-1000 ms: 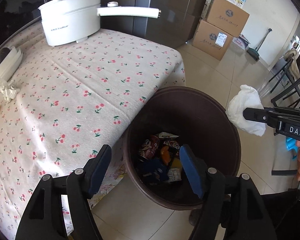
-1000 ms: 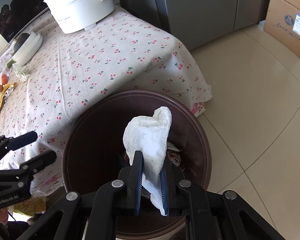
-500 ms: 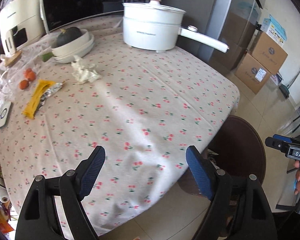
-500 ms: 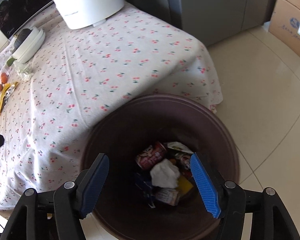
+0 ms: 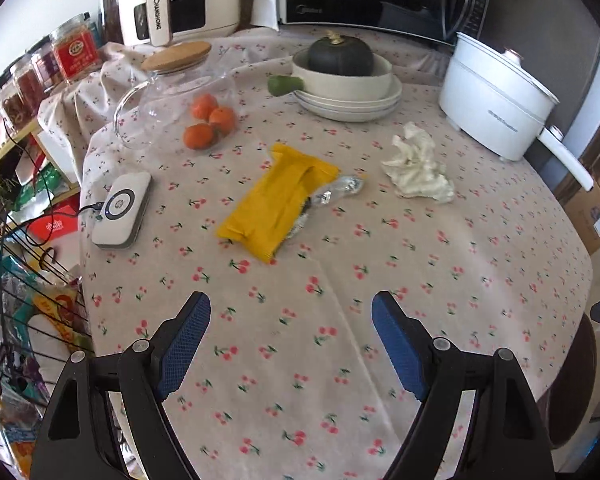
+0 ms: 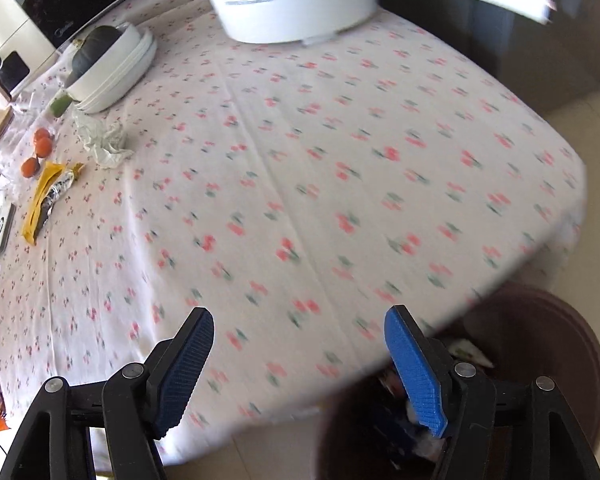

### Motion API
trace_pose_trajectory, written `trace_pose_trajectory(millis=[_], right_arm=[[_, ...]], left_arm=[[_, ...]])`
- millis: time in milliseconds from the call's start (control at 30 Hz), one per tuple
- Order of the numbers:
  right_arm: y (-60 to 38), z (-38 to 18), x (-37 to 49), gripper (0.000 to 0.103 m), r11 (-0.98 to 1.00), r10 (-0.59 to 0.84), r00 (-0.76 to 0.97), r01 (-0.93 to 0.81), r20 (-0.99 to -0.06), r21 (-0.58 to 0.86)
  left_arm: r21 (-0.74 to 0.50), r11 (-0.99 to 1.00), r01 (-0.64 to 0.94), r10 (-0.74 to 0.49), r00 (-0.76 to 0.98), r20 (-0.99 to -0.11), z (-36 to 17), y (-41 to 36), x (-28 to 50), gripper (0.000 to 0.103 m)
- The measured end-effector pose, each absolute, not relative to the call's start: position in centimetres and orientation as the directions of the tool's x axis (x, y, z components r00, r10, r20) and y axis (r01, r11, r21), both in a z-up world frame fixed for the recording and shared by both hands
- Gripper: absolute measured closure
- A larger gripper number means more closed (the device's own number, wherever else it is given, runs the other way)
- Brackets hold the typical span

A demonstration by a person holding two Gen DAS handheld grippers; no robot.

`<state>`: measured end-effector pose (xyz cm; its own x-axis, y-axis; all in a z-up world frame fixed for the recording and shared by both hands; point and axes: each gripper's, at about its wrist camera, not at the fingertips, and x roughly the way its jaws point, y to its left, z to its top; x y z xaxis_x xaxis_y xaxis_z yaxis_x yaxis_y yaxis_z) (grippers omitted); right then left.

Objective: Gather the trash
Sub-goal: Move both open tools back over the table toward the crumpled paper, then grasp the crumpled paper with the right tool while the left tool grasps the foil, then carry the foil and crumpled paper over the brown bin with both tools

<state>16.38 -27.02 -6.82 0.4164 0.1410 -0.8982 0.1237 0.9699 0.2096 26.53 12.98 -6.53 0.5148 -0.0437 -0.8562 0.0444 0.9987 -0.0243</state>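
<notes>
Both views have swung away from the bin and now look over the table; the tissue the right gripper held a second ago is gone from its jaws.

Left wrist view: the left gripper (image 5: 291, 334) is open wide with nothing between its pads, tilted down over the cherry-print cloth (image 5: 440, 288). Ahead of it, slightly left of centre, lies a yellow wrapper (image 5: 278, 204) with a foil end. Ahead and to the right sits a crumpled tissue (image 5: 416, 168), apart from the wrapper. Beyond them are oranges (image 5: 208, 120), a bowl (image 5: 344, 84) holding a squash, and a white pot (image 5: 496, 104). None of those looks like trash.

Right wrist view: the right gripper (image 6: 299, 350) has its jaws opening, nothing between them. This view is blurred. The bin (image 6: 540, 360) shows just below its right finger, with wrappers inside. The tissue (image 6: 102, 140) and wrapper (image 6: 46, 196) lie far ahead to the left.

The step in hand looks like going back for more trash after a drop. Next, the left gripper probably needs to reach forward, lower onto the wrapper or tissue, and close on it.
</notes>
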Motion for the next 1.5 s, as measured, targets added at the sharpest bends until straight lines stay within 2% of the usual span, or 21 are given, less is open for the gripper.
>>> trace_pose_trajectory(millis=[100, 267, 500, 600, 700, 767, 833, 867, 933, 1100, 1167, 1267, 1500], right_arm=[[-23.7, -7.8, 19.9, 0.028, 0.974, 0.160, 0.428, 0.080, -0.890, 0.213], [-18.5, -9.2, 25.9, 0.028, 0.973, 0.213, 0.443, -0.018, -0.871, 0.229], [-12.4, -10.5, 32.3, 0.028, 0.956, 0.294, 0.485, -0.144, -0.824, 0.256], [-10.8, -11.2, 34.1, 0.028, 0.947, 0.320, 0.492, -0.170, -0.810, 0.271], [-9.6, -11.5, 35.5, 0.028, 0.944, 0.330, 0.506, -0.185, -0.797, 0.274], [-9.0, -11.7, 36.2, 0.034, 0.941, 0.338, 0.514, -0.190, -0.789, 0.279], [-8.6, -12.1, 36.6, 0.073, 0.938, 0.346, 0.498, -0.201, -0.795, 0.282], [-8.4, -12.2, 36.5, 0.074, 0.939, 0.344, 0.487, -0.200, -0.803, 0.282], [-8.4, -11.7, 35.7, 0.079, 0.937, 0.350, 0.493, -0.208, -0.797, 0.283], [-8.6, -9.2, 32.4, 0.080, 0.935, 0.349, 0.501, -0.245, -0.792, 0.256], [-9.2, -8.1, 30.8, 0.080, 0.938, 0.340, 0.511, -0.245, -0.789, 0.245], [-10.2, -6.6, 28.2, 0.080, 0.942, 0.327, 0.524, -0.246, -0.786, 0.228], [-12.9, -4.3, 22.1, 0.080, 0.954, 0.290, 0.541, -0.233, -0.789, 0.191]], left_arm=[[-0.058, 0.997, 0.041, -0.071, 0.520, -0.851, -8.0, 14.6, 29.1, 0.018], [-0.042, 0.996, 0.079, -0.078, 0.529, -0.845, -10.1, 15.3, 32.8, 0.018], [-0.038, 0.982, 0.186, -0.132, 0.523, -0.842, -11.7, 14.2, 34.9, 0.019], [-0.050, 0.979, 0.200, -0.149, 0.519, -0.841, -12.0, 14.0, 35.4, 0.022], [-0.045, 0.978, 0.202, -0.147, 0.525, -0.838, -12.2, 13.9, 35.7, 0.032], [-0.050, 0.981, 0.190, -0.144, 0.520, -0.842, -12.4, 14.0, 35.8, 0.049], [-0.033, 0.985, 0.169, -0.118, 0.521, -0.846, -12.6, 14.1, 35.7, 0.061], [-0.030, 0.986, 0.164, -0.113, 0.524, -0.844, -12.5, 14.2, 35.6, 0.068], [-0.024, 0.989, 0.147, -0.100, 0.533, -0.840, -11.9, 14.1, 35.0, 0.075], [-0.037, 0.992, 0.122, -0.096, 0.520, -0.849, -10.1, 13.3, 32.4, 0.085], [-0.017, 0.992, 0.126, -0.080, 0.512, -0.855, -9.5, 12.7, 30.9, 0.096], [-0.011, 0.992, 0.125, -0.072, 0.498, -0.864, -8.8, 12.1, 28.5, 0.101], [-0.013, 0.990, 0.140, -0.083, 0.508, -0.857, -6.7, 11.0, 23.2, 0.103]])
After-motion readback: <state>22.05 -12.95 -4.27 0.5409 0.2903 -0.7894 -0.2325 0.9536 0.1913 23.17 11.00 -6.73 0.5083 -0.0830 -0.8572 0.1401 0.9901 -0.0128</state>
